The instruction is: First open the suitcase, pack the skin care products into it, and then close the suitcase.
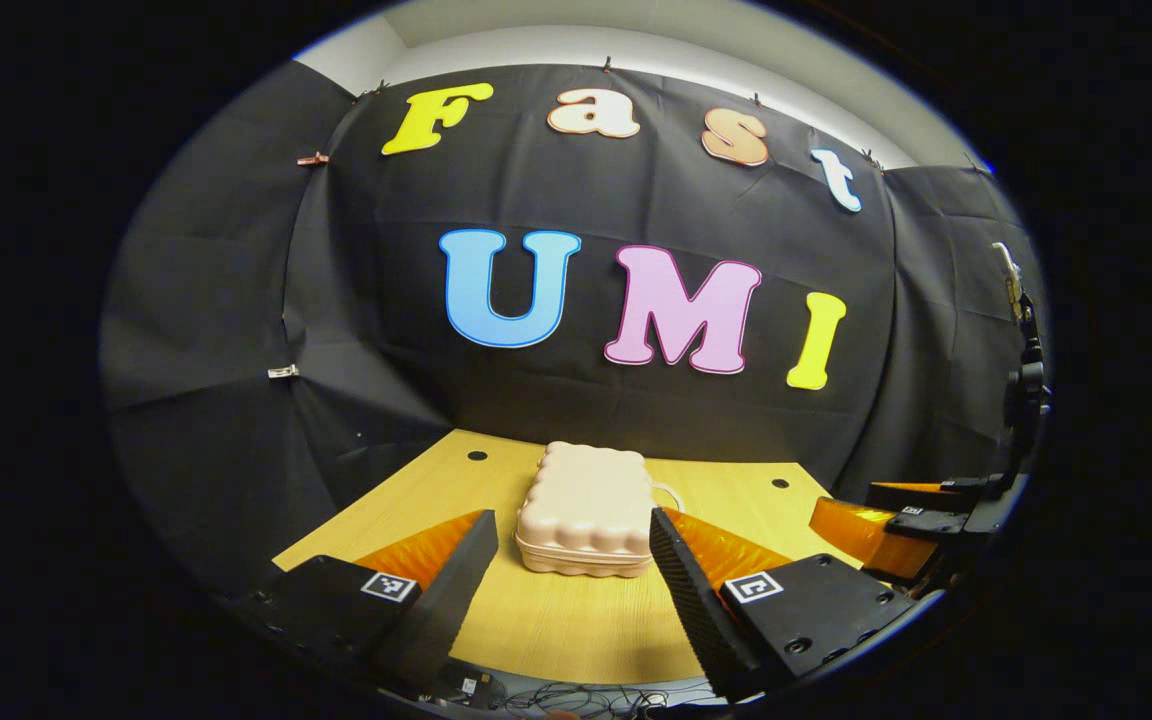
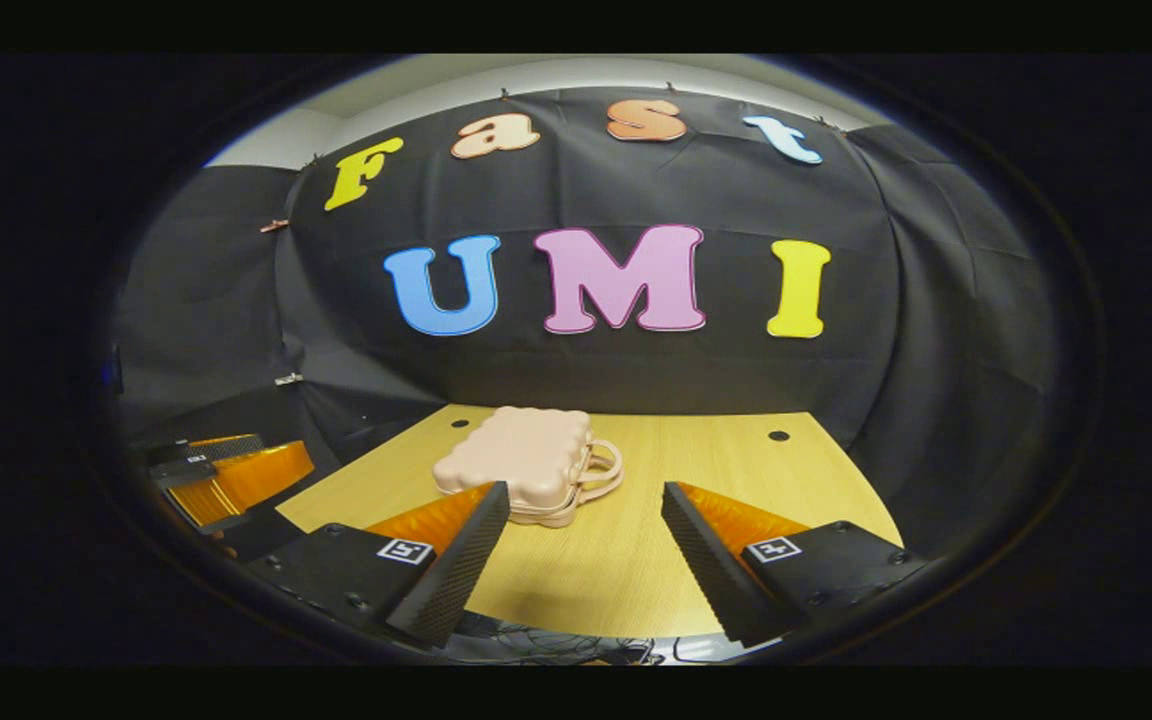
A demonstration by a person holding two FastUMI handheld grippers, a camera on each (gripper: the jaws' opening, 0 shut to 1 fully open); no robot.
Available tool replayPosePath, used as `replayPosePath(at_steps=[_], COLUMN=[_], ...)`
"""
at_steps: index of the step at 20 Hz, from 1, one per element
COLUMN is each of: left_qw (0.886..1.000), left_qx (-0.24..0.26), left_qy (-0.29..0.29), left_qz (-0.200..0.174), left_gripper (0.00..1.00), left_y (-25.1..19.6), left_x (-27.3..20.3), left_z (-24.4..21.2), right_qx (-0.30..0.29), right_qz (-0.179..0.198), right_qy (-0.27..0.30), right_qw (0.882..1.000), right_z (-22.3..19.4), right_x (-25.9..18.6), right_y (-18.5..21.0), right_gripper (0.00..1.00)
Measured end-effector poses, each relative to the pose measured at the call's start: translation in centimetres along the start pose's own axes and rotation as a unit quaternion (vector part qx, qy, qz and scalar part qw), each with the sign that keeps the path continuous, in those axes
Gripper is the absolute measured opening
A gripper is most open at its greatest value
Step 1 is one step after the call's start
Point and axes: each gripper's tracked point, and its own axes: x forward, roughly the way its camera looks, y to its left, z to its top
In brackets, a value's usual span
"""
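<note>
the suitcase (image 1: 584, 510) lies shut, flat on the bench (image 1: 576, 620), ahead of both claws; your left claw (image 1: 574, 585) and right claw (image 2: 586, 560) both gape empty. steady the base, then lift the lid near the handle (image 2: 604, 468)

You're in a staged recording booth, not a home: black cloth (image 1: 236, 330) is clipped up as walls on three sides, with a strip of pale room wall (image 1: 636, 40) showing above it. Your worktop (image 2: 736, 470) is a light wood board with small round holes, and what looks like loose cabling (image 1: 586, 697) lies at its near edge.
</note>
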Motion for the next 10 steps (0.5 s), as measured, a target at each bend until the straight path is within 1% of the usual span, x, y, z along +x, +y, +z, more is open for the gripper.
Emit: replayPosePath(at_steps=[10], left_qw=[1.0], left_qx=[-0.002], left_qy=[0.01], left_qz=[-0.003], left_gripper=[0.96], left_y=[-0.02], left_x=[0.28], left_z=[-0.65], right_qx=[0.007], right_qz=[-0.016], right_qy=[0.001], right_qw=[1.0], right_z=[-0.45], right_x=[-0.24], right_y=[-0.94], right_gripper=[0.97])
